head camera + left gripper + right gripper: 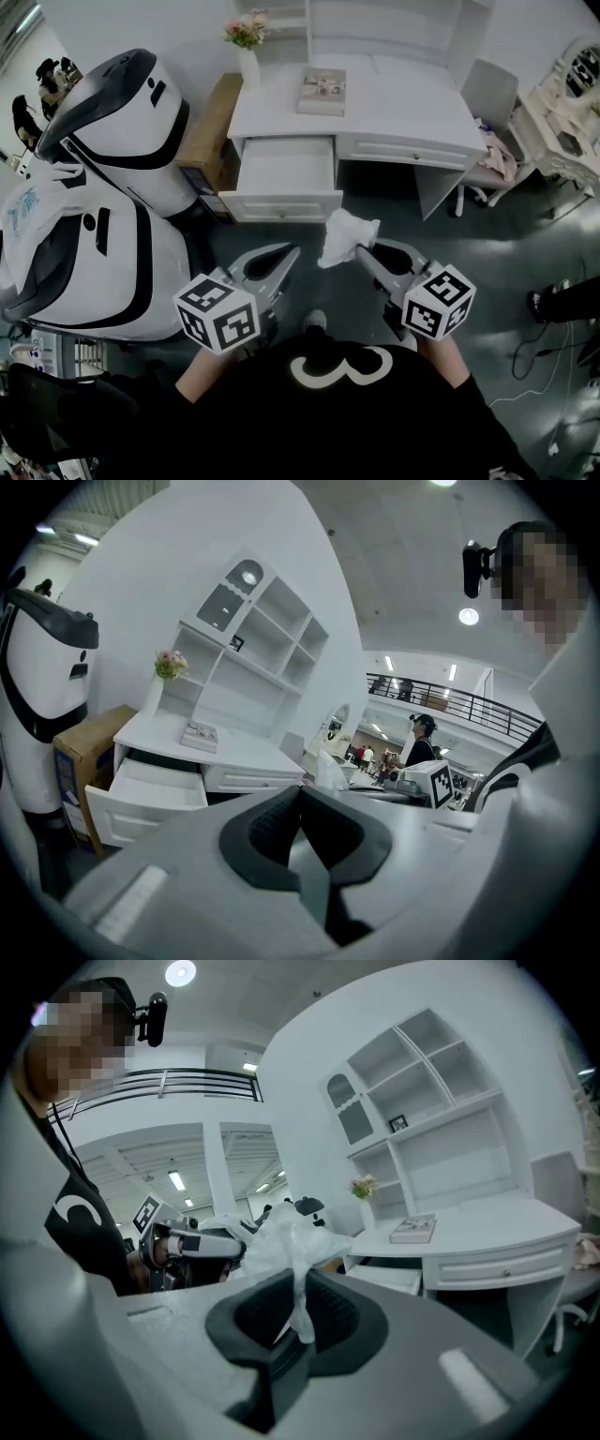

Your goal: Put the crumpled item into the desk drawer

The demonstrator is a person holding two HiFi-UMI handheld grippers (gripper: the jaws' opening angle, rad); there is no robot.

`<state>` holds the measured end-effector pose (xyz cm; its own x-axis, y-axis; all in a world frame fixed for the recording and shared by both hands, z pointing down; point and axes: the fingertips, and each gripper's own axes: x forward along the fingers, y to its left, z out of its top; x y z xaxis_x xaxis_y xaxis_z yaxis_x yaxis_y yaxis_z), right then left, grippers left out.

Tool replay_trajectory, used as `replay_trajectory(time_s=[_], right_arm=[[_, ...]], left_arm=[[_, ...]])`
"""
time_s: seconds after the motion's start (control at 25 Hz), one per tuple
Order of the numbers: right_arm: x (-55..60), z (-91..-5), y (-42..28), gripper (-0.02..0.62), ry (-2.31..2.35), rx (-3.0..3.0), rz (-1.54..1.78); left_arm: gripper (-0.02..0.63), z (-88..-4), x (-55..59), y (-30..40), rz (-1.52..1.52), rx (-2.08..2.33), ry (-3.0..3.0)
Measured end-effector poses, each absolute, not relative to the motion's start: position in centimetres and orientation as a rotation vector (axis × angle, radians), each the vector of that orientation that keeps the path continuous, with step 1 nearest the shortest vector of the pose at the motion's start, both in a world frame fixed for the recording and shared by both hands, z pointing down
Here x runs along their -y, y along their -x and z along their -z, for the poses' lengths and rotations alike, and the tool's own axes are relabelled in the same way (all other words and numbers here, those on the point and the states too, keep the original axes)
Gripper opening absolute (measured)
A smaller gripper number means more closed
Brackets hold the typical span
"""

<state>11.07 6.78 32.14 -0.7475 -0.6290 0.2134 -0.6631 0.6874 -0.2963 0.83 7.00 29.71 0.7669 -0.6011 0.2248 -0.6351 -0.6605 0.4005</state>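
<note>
Judged the pickup as done: found the crumpled paper (343,234) clamped in the right tongs (360,249) and held in the air above the floor (487,281), in front of the bench (394,117) but short of the drawer (286,173). Found the drawer standing open and the left tongs (289,251) clenched on nothing. Judged as left: carrying the paper forward over the drawer and releasing it inside.

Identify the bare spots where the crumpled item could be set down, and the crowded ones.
The open drawer has a bare floor. The desk top right of the book is bare too. Crowded: its left end, with vase and book.
</note>
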Motion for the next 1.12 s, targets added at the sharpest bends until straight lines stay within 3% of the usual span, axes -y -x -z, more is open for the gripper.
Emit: replay_trajectory(time_s=[0.4, 1.12], right_arm=[[5.3, -33.2, -9.0, 0.040, -1.071, 2.740, -0.575], [13.0, -38.3, -7.8, 0.040, -0.983, 2.677, -0.633]], left_arm=[[0.011, -31.0, 6.1, 1.4, -0.128, 0.919, -2.470], [0.011, -35.7, 12.8, 3.9, -0.192, 1.025, -2.360]])
